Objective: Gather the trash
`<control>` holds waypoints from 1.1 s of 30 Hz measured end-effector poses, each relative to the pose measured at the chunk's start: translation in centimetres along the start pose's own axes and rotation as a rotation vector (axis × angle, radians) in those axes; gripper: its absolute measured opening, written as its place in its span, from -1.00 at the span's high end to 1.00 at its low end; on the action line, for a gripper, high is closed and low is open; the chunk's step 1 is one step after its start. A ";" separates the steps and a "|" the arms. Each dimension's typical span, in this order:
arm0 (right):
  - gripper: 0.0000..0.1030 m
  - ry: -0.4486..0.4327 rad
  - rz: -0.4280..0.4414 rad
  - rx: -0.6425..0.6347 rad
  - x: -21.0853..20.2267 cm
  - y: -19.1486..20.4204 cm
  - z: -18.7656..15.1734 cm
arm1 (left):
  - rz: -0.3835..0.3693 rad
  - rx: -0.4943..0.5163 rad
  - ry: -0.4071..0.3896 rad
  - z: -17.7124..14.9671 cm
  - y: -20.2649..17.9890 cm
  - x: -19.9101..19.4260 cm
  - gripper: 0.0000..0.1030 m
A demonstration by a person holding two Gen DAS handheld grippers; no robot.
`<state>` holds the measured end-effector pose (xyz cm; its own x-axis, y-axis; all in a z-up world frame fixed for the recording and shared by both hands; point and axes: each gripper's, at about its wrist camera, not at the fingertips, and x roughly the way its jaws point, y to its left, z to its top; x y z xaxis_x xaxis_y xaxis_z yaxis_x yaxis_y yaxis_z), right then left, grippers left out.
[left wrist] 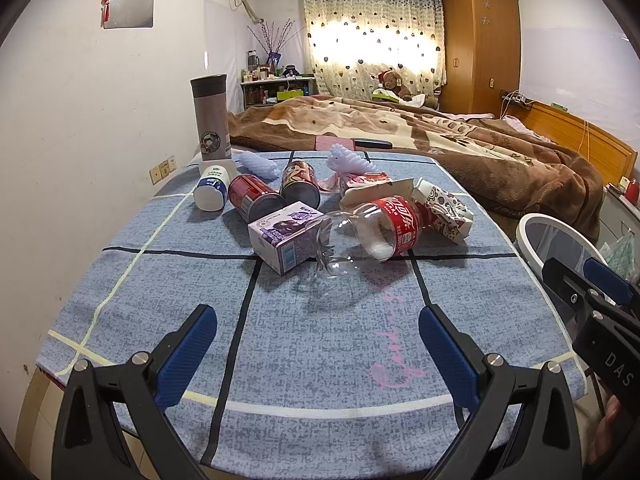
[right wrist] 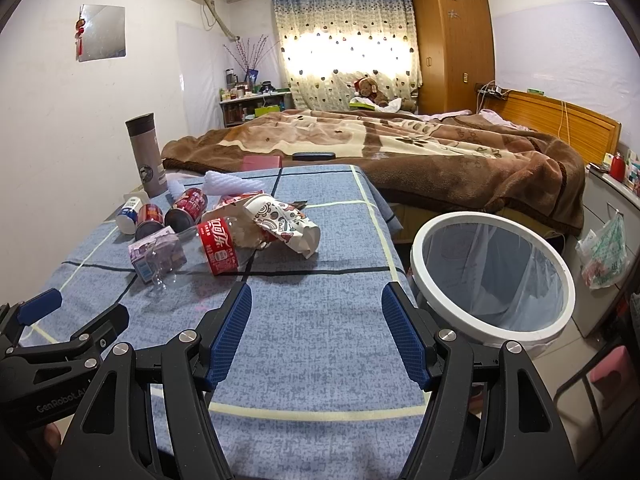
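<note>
Trash lies in a heap on the blue checked tablecloth: a clear cola bottle with a red label on its side, a purple drink carton, two red cans, a white pill bottle, a patterned paper cup and white foam netting. My left gripper is open and empty over the near cloth, short of the bottle. My right gripper is also open and empty, with the bottle and paper cup ahead to its left. A white-rimmed bin lined with a clear bag stands right of the table.
A grey thermos stands upright at the table's far left corner. A bed with a brown blanket lies behind the table. A wooden wardrobe is at the back. A plastic bag hangs at the right, by a cabinet.
</note>
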<state>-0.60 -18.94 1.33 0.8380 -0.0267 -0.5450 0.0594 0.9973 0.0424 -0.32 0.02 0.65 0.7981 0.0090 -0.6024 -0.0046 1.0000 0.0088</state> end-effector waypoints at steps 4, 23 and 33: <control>-0.34 0.001 0.000 0.001 0.0 0.0 0.0 | 0.000 0.000 -0.002 0.0 0.0 0.0 -0.99; -0.34 0.001 -0.002 0.004 -0.3 -0.1 0.1 | 0.000 -0.001 -0.001 -0.2 0.0 0.0 -0.99; -0.34 0.000 -0.002 0.004 -0.3 -0.1 0.1 | 0.000 -0.001 0.000 -0.2 0.0 0.0 -0.99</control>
<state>-0.76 -19.02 1.59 0.8376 -0.0291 -0.5455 0.0636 0.9970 0.0445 -0.46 0.05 0.54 0.7983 0.0092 -0.6021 -0.0054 1.0000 0.0081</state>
